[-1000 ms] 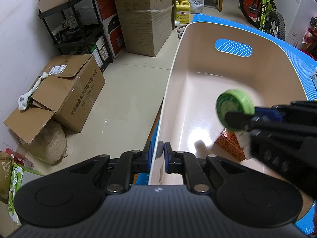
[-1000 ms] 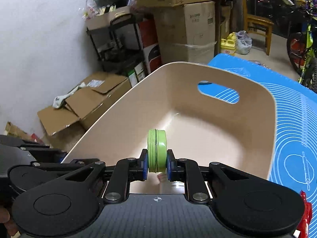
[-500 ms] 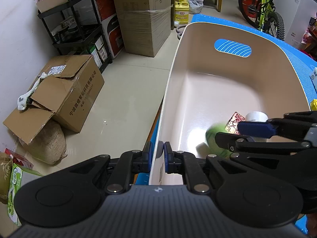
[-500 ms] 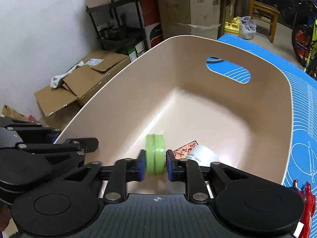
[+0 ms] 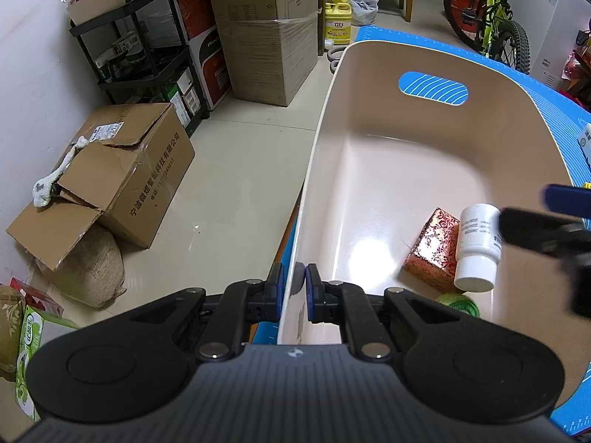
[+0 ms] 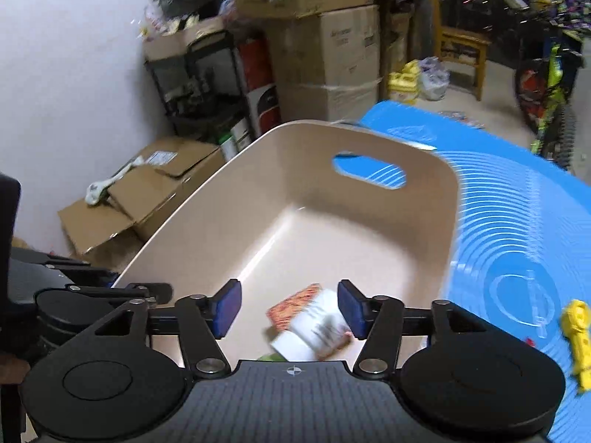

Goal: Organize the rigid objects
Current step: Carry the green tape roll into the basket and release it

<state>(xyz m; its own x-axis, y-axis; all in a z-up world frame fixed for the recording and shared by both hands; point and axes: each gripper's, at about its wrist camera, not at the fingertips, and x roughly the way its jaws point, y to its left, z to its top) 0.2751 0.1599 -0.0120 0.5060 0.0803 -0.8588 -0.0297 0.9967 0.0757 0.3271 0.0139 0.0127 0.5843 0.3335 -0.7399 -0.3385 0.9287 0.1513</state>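
With my left gripper pinching the beige bin's rim and my right gripper spreading its fingers empty, the green tin lies inside by the white bottle, and a tug could tip everything out.

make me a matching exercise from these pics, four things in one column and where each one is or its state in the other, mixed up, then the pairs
Things:
1. green tin
2. white bottle
3. left tongs
4. yellow toy

Places or states:
A. lying on the blue mat, outside the tub
B. clamped on the rim of the beige tub
C. on its side in the tub, against the red patterned box
D. in the tub's near end, partly hidden behind the left tongs

Pairs: 1-D, 2-C, 3-B, 4-A
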